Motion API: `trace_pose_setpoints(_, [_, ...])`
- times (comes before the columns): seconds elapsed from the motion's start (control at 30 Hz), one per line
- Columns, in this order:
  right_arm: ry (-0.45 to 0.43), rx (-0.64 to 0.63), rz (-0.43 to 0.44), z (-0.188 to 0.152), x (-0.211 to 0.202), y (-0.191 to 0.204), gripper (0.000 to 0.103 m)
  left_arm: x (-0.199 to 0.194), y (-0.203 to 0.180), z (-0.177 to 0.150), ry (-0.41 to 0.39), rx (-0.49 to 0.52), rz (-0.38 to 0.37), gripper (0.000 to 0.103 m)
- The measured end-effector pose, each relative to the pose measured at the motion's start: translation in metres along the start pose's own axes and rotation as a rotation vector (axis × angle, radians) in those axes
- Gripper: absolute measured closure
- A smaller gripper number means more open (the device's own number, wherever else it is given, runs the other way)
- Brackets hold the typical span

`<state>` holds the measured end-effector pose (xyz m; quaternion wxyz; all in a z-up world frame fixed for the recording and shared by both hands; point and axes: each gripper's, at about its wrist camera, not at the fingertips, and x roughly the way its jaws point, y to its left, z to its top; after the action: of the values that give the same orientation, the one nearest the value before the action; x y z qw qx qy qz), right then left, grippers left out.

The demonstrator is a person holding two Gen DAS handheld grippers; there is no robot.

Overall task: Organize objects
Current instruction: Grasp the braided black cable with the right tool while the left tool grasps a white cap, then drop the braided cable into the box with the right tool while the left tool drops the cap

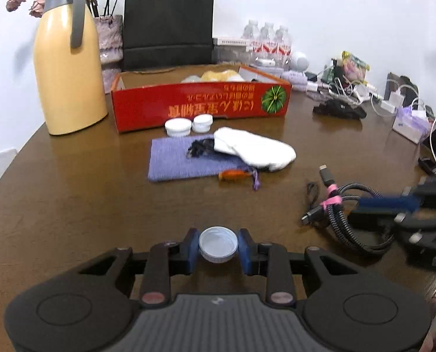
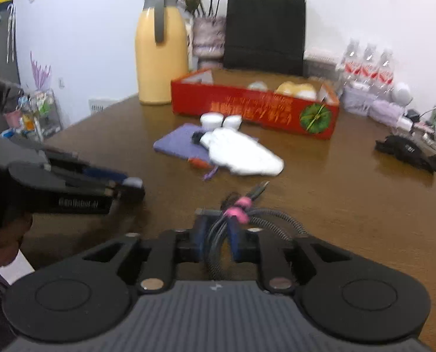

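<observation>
My left gripper (image 2: 124, 187), at 9 o'clock in my right view, reads roughly "GenRobot.AI". Red box (image 1: 200, 108) at 12 has upside-down yellow Chinese print; can't read it.

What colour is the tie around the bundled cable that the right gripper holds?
Pink. The tie wraps the braided black-and-grey cable; it shows best in the left wrist view.

The left claw (image 1: 218, 248) pinches with its 2 blue pads closed in, while the right claw (image 2: 218, 236) clamps tight, both held low and level.
</observation>
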<state>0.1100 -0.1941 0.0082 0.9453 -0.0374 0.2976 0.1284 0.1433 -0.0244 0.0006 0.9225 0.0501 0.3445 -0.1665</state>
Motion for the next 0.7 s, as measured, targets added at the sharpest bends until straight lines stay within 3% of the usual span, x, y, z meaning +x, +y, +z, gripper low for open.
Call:
trace_pose_setpoints(0.03, [-0.026, -0.003, -0.015, 0.001, -0.003, -0.001, 0.034, -0.001, 0.000, -0.002, 0.004, 0.002, 0.000, 0.076])
trace_pose_setpoints(0.07, [-0.045, -0.011, -0.036, 0.001, -0.004, -0.002, 0.005, 0.000, 0.001, -0.003, 0.007, -0.003, 0.001, 0.074])
trace_pose_setpoints(0.17, [-0.017, -0.051, -0.049, -0.002, 0.006, -0.007, 0.003, 0.001, 0.002, -0.005, 0.015, -0.009, 0.000, 0.072])
trace_pose_setpoints(0.37, [0.089, 0.014, -0.082, -0.016, 0.036, -0.022, 0.008, 0.001, 0.002, -0.004, 0.018, -0.002, -0.007, 0.072])
trace_pose_setpoints(0.53, [0.060, 0.083, -0.066, -0.019, 0.033, -0.029, 0.011, 0.002, 0.006, 0.002, 0.006, -0.041, 0.008, 0.076])
trace_pose_setpoints(0.7, [-0.001, 0.119, -0.044, -0.002, 0.021, -0.039, 0.013, -0.012, 0.014, 0.031, -0.088, -0.064, -0.030, 0.076])
